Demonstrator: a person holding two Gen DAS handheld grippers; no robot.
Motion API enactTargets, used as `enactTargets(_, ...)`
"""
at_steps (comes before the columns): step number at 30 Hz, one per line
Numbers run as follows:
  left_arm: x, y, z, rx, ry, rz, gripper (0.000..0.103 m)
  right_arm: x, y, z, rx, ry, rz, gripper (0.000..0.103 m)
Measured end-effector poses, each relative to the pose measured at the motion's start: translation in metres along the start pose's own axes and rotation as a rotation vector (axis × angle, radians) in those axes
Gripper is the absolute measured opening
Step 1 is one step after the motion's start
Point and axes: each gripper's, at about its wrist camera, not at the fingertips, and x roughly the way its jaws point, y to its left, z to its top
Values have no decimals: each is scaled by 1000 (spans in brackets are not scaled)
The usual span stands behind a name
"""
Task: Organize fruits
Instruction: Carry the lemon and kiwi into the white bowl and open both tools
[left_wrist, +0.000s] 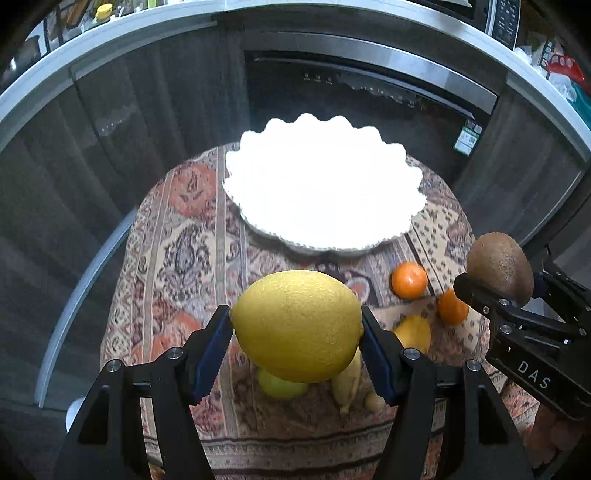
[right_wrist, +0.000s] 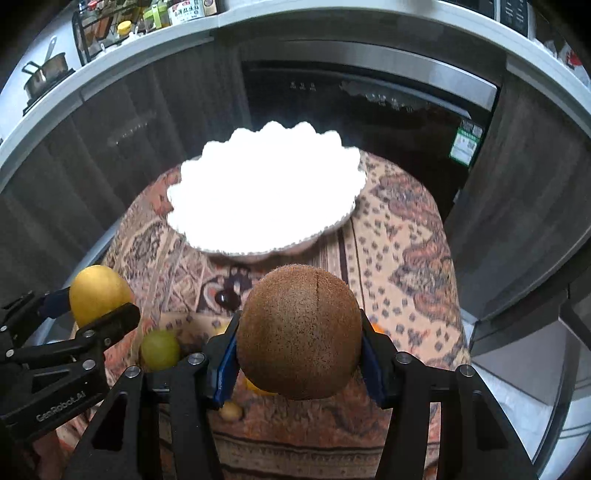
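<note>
Holding: left wrist view – left gripper (left_wrist: 297, 328) clamps lemon (left_wrist: 297, 325), long axis crosswise between the jaws, bowl (left_wrist: 258, 225) straight ahead on cloth (left_wrist: 177, 258) | right wrist view – right gripper (right_wrist: 299, 341) clamps kiwi (right_wrist: 299, 332); bowl (right_wrist: 207, 247) ahead, slightly left | judgement: both equally near.

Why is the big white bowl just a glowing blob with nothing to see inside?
Left wrist view: the bowl is overexposed, pure white, only its scalloped rim shows; the lemon stays sharp. Right wrist view: same glare on the bowl, while the kiwi shows fuzzy skin; the fisheye bends the counter edge.
</note>
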Motion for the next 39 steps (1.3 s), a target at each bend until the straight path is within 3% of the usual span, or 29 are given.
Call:
enactTargets(21, 42, 17, 84, 9, -55, 10, 66, 43, -1, 80, -11, -65, -34, 56)
enactTargets(39, 98, 23, 105, -2, 12, 0, 66, 94, -2, 99, -11, -7, -52, 56)
